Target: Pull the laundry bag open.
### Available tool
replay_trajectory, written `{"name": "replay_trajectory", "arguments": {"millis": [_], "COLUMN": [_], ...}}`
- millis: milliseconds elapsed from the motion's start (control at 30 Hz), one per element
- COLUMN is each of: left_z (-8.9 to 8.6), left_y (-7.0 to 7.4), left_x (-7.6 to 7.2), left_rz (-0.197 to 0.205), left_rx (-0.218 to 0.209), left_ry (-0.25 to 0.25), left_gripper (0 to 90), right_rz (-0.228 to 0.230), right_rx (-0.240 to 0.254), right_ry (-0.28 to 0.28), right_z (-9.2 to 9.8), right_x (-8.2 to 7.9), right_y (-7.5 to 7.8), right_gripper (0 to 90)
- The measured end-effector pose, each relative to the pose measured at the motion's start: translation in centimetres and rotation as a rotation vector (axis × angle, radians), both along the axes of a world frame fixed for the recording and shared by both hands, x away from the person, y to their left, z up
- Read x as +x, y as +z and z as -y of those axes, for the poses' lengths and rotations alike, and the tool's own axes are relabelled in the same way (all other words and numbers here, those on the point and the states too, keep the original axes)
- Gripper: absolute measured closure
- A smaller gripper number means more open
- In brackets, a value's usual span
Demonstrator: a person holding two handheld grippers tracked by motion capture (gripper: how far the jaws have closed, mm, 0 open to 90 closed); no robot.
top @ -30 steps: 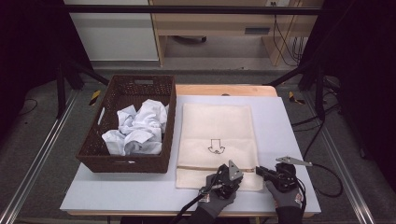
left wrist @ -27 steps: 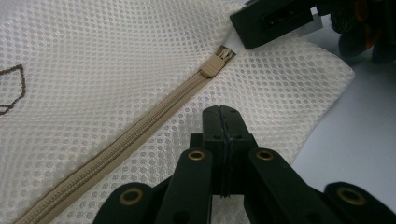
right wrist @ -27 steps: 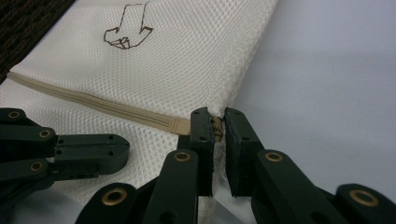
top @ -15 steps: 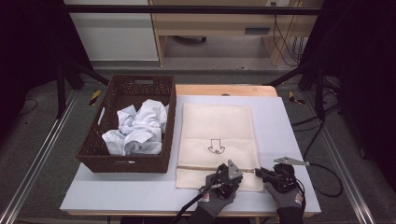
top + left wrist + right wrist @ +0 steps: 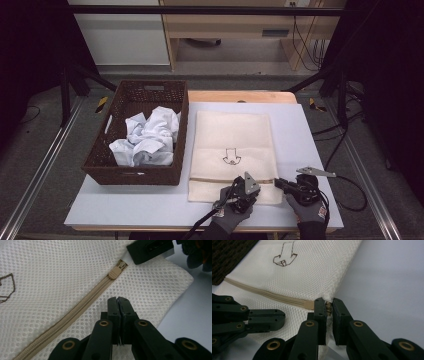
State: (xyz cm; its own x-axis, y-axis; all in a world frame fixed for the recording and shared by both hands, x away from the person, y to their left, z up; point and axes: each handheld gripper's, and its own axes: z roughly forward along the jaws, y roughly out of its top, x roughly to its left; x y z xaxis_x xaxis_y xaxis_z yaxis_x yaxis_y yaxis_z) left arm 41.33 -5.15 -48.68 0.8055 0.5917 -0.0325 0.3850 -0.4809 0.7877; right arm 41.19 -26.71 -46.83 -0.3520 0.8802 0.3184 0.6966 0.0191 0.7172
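The mesh laundry bag [image 5: 232, 152] lies flat beside the wicker basket [image 5: 137, 172]; with the left gripper [image 5: 119, 300] pinching its mesh below the zipper and the right gripper [image 5: 328, 305], whose jaws have just been closing, clamped on the zipper end [image 5: 327, 305], a hard tug could tear the mesh.

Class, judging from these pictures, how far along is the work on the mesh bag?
Done: the mesh laundry bag lies flat. In hand: the left gripper pinches its mesh below the zip; the right gripper is closed at the zip's end. Left: the zip looks closed, and the clothes are in the basket.
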Motion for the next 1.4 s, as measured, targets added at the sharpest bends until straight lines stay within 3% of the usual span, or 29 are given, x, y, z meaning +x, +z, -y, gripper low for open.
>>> {"name": "replay_trajectory", "arguments": {"millis": [200,367,667,800,1033,1167,1400], "left_z": [-0.3,0.5,1.5,1.7,1.9,1.8,1.4], "left_y": [1.4,2.4,1.6,1.4,1.0,0.8,1.1], "left_x": [0.4,1.3,2.4,2.8,3.1,3.3,2.9], "left_rz": [0.006,0.007,-0.01,-0.037,-0.042,-0.04,-0.017], "left_rx": [-0.041,-0.031,-0.014,-0.008,0.003,0.025,0.025], "left_ry": [0.013,0.005,-0.045,-0.046,-0.054,-0.08,-0.088], "left_gripper": [84.0,80.4,69.8,67.0,62.6,64.6,77.0], "right_rz": [0.037,0.059,0.087,0.095,0.097,0.099,0.09], "right_rx": [0.02,0.033,0.035,0.025,0.018,0.01,0.023], "right_ry": [0.021,0.029,0.046,0.062,0.071,0.08,0.07], "right_z": [0.1,0.1,-0.2,-0.5,-0.7,-0.9,-0.6], "right_x": [-0.1,-0.3,-0.5,-0.5,-0.5,-0.4,-0.4], "right_y": [0.5,0.9,1.2,1.2,1.1,1.0,0.9], "right_gripper": [83.2,83.2,83.2,83.3,83.4,83.4,83.3]}}
